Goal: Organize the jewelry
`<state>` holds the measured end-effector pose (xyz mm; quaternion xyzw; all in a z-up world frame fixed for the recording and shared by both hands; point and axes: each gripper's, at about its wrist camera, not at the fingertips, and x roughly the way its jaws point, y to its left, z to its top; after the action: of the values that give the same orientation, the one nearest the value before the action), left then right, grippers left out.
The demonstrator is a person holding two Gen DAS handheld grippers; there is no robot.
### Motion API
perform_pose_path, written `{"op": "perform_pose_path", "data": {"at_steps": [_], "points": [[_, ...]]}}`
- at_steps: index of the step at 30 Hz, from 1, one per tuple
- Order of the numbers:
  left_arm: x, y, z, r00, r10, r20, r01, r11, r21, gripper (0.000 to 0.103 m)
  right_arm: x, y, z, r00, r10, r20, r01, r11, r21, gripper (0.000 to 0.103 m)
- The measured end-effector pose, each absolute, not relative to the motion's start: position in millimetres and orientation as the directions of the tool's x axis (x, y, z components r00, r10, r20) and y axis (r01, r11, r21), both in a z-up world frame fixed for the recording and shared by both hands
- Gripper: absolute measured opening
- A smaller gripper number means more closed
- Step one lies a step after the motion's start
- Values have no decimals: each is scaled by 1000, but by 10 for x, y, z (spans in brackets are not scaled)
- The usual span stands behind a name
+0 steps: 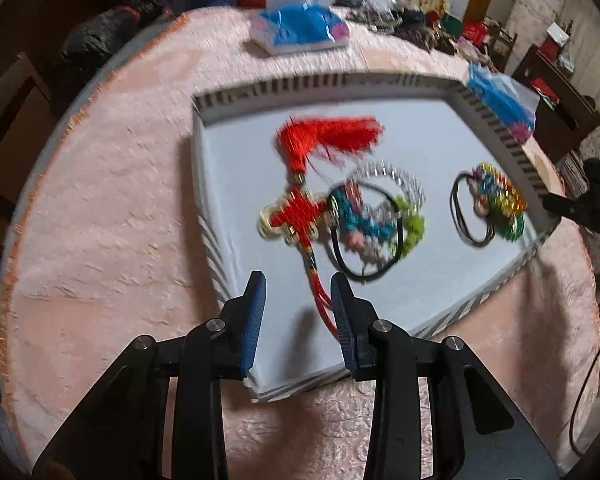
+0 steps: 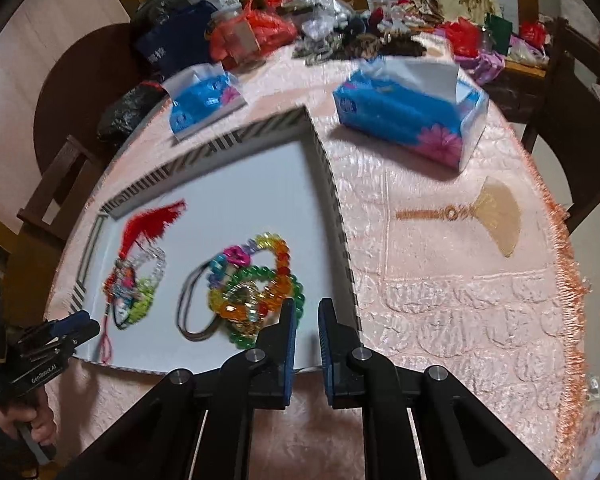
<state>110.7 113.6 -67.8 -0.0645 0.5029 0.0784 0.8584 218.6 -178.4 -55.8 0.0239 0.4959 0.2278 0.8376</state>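
I am looking down on a shallow white tray (image 1: 228,152) with a striped rim, sitting on the bench (image 1: 112,200) under a pink textured cloth.

Left tongs (image 1: 298,292): I am seeing the two blue pads standing apart over the near edge of the tray, with nothing between them. The red cord tail of the red knot ornament (image 1: 300,216) is lying on the tray floor just beside the right-hand pad; I cannot tell whether they are touching. The ornament's red tassel is pointing toward the far rim.

Touching the ornament's right side, a cluster of bracelets (image 1: 375,220) is lying in a heap: clear beads, blue, pink and green pieces, and a black cord loop.

Right tongs (image 2: 303,322): I am reading the pads as nearly together, with only a narrow gap and nothing in it, hovering over the near right corner of the tray. Just beyond them a pile of coloured bead bracelets (image 2: 260,280) is resting, with a dark band looped on its left.

Outside the tray, two blue tissue packs (image 2: 411,120) are sitting on the cloth, and a beige fan-shaped tassel (image 2: 483,212) is lying to the right.
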Motion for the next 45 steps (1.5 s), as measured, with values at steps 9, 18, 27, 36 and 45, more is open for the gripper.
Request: {"op": "perform_pose_path", "data": {"at_steps": [9,18,27,36,45], "points": [[854,892,-23,581,122,-804,-151,988,41,72,1657,-1544,-125,364,254,-896,-355,927,118,35],[566,618,545,671,252,-698,-206,967,151,86,929,-1512,95,373,291,-881,-364,919,150,43],[442,501,815,655,221,-722,-232,969,86,102,572,-1553,297,413,292,-863,-378,917,130,43],[286,384,868,642,206,-739,-220,972,79,103,357,-1583,490,446,307,-841,-380,916,133,43],[173,370,879,629,196,-752,-227,972,63,103,230,-1569,608,462,318,-828,-388,912,133,43]]}}
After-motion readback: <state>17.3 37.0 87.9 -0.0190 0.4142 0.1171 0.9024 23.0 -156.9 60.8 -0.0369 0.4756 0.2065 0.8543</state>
